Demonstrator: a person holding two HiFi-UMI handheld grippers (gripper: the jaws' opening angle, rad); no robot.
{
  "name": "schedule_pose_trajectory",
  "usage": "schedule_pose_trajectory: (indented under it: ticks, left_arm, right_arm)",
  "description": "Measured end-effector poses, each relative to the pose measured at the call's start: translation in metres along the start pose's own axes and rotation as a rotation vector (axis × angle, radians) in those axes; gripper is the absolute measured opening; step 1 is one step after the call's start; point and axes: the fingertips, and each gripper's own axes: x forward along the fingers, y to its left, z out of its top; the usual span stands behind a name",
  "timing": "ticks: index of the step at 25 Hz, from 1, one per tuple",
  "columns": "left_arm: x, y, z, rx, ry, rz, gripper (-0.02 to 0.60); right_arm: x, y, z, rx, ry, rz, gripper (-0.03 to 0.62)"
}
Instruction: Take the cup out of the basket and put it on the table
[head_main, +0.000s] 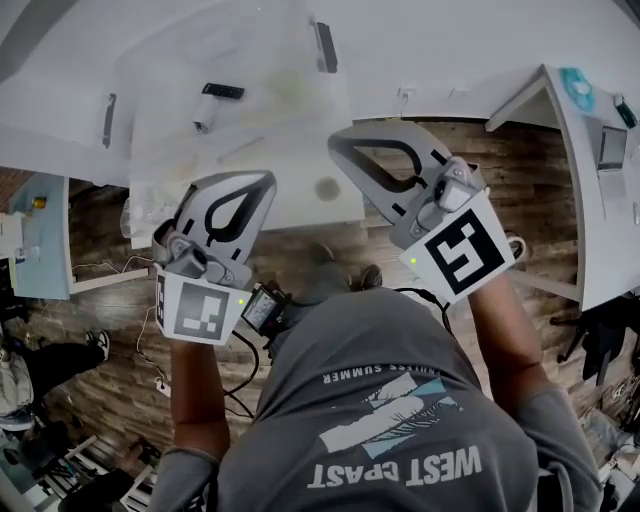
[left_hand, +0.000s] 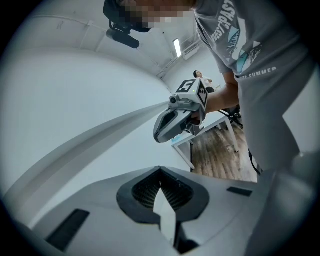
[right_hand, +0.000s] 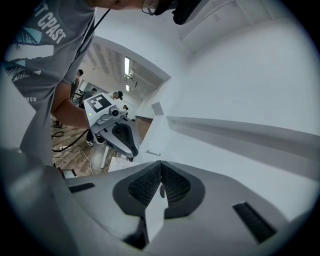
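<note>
Seen from the head, both grippers are held up in front of my chest, over the near edge of a white table (head_main: 430, 50). My left gripper (head_main: 268, 180) has its jaws together and holds nothing. The jaws of my right gripper (head_main: 336, 142) meet too and are empty. A see-through container (head_main: 150, 170) stands on the table beyond the left gripper. A small pale object (head_main: 205, 122) and a dark bar (head_main: 222, 91) show through it, and I cannot make out a cup. Each gripper view shows its own closed tips (left_hand: 160, 168) (right_hand: 161, 162) and the other gripper in the air.
Wood floor (head_main: 330, 250) lies below the grippers, with cables (head_main: 240, 370) by my feet. Another white desk (head_main: 590, 200) stands at the right and a pale blue one (head_main: 40, 240) at the left. Someone's legs (head_main: 50, 360) are at the far left.
</note>
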Motion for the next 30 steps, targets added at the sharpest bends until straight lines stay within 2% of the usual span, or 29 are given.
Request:
schedule_pose_trajectory:
  ticks: [6, 15, 21, 24, 30]
  left_arm:
    - [0.021, 0.043, -0.033, -0.025, -0.042, -0.002, 0.009]
    - [0.02, 0.092, -0.084, -0.047, -0.104, 0.003, 0.009]
    - [0.018, 0.102, -0.108, -0.111, -0.12, 0.015, 0.009]
    - [0.024, 0.104, -0.119, -0.111, -0.086, 0.009, 0.009]
    - [0.024, 0.115, -0.14, -0.148, -0.014, 0.057, 0.009]
  right_arm:
    - [0.046, -0.032, -0.007, -0.016, 0.044, -0.003, 0.012]
    - [0.127, -0.068, -0.017, 0.017, 0.112, -0.033, 0.012]
    - [0.184, -0.089, -0.038, 0.044, 0.183, -0.005, 0.012]
    - [0.213, -0.098, -0.057, 0.039, 0.217, 0.035, 0.012]
    - [0.273, -0.088, -0.122, 0.011, 0.402, 0.216, 0.02]
